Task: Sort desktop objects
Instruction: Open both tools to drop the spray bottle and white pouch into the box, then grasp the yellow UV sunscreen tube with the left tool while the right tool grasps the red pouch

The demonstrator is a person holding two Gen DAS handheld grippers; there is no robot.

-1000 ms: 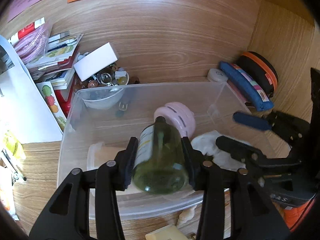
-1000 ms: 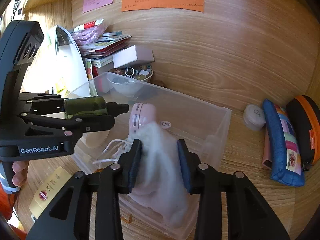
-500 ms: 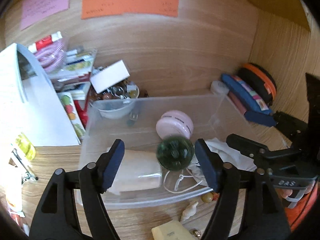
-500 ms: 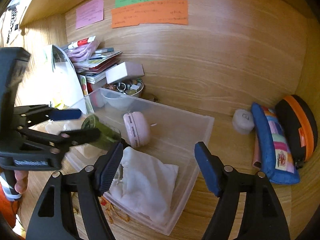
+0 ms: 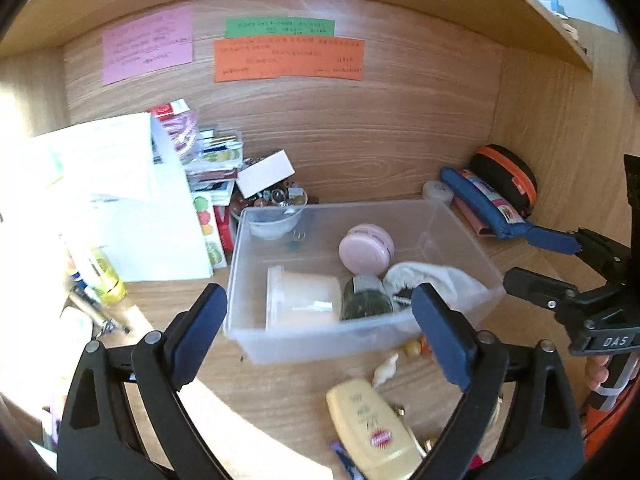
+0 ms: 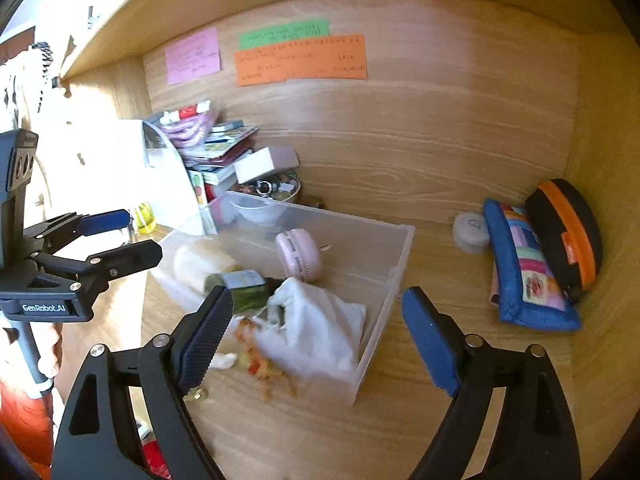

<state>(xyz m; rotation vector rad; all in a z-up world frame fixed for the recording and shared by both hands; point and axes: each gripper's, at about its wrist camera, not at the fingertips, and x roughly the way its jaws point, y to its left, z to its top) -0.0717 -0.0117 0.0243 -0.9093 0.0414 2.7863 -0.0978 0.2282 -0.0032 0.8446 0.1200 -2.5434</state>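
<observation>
Nearby: yellow tube (image 5: 370, 424) before bin (image 5: 312, 346); pencil case (image 6: 524, 268) right.

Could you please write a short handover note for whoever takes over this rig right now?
Left tool: open, empty, hovering in front of the clear bin.
Right tool: open, empty, over the bin's near corner.
In the bin: green bottle lying on its side, white cloth pouch, pink round case, cream jar.
Left: yellow tube, the shell and beads on the desk in front of the bin.
</observation>
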